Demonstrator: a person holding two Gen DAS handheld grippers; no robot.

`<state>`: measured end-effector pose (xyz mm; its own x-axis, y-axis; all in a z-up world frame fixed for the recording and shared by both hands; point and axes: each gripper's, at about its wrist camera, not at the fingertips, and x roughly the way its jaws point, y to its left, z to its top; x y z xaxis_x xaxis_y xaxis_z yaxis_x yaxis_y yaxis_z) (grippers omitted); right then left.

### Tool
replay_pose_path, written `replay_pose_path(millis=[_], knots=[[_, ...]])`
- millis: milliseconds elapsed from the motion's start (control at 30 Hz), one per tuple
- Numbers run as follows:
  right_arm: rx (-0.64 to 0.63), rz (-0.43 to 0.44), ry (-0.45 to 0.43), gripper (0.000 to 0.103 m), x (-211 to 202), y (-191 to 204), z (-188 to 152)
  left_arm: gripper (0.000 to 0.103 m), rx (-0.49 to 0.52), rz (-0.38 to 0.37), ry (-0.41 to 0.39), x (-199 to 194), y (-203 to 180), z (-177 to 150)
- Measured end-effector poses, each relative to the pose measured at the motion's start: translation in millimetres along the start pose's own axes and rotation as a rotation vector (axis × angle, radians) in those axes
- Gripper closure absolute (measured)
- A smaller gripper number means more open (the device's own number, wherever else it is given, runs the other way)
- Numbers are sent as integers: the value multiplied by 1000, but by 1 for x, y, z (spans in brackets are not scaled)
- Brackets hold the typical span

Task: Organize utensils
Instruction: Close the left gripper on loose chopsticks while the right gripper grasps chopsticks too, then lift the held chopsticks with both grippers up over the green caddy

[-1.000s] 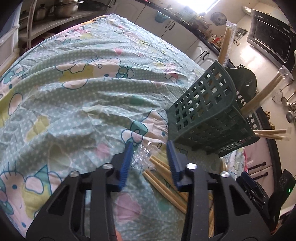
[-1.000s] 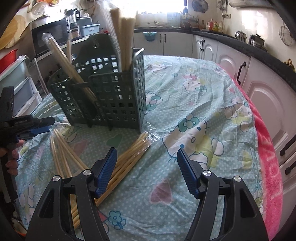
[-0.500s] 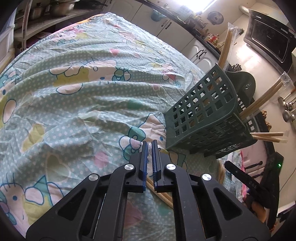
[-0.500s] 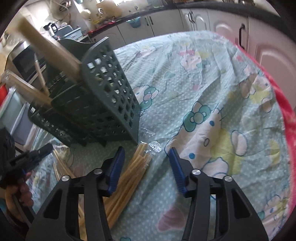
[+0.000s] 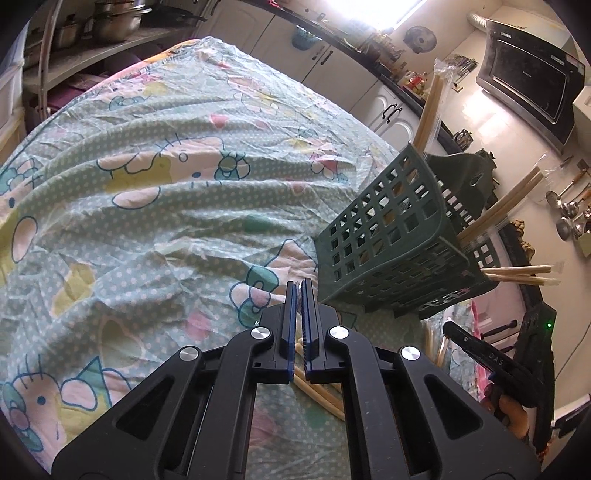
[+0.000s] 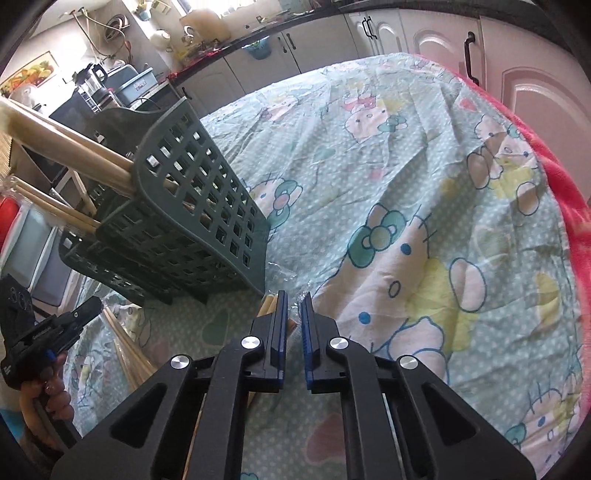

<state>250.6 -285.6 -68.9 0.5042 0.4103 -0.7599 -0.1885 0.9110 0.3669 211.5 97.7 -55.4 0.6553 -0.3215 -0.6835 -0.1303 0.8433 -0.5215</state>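
A dark green lattice utensil basket [image 5: 388,240] [image 6: 192,221] stands on the table with wrapped chopstick packs [image 5: 509,199] sticking out of it. In front of it lie more wrapped chopsticks [image 5: 317,395]. My left gripper [image 5: 298,291] is shut on the clear wrapper end of one pack. My right gripper [image 6: 293,304] is closing, its pads pinching the end of another chopstick pack [image 6: 267,304] and its crinkled wrapper [image 6: 284,269] beside the basket's corner. Each gripper shows in the other's view: the right gripper [image 5: 450,328] and the left gripper [image 6: 90,304], which a hand [image 6: 55,398] holds.
A wrinkled cartoon-print tablecloth [image 5: 166,192] covers the whole table. A red blanket edge [image 6: 565,192] runs along its right side. White cabinets [image 6: 413,33] line the far wall and a microwave [image 5: 535,74] sits on a counter. Loose chopsticks [image 6: 129,354] lie by the left gripper.
Both grippers' jaws have come together on chopstick packs. The right one rolled and moved closer to the basket's corner. The left one stayed almost in place.
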Motion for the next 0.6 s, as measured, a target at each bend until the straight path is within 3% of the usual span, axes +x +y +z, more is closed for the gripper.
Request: replay_pose_path(millis=[233, 600], knots=[[-55, 17, -47, 98, -29, 11, -1, 102, 21, -34, -50, -22, -9, 4], [-203, 89, -134, 98, -79, 61, -4, 102, 73, -113, -118, -59, -37, 5]])
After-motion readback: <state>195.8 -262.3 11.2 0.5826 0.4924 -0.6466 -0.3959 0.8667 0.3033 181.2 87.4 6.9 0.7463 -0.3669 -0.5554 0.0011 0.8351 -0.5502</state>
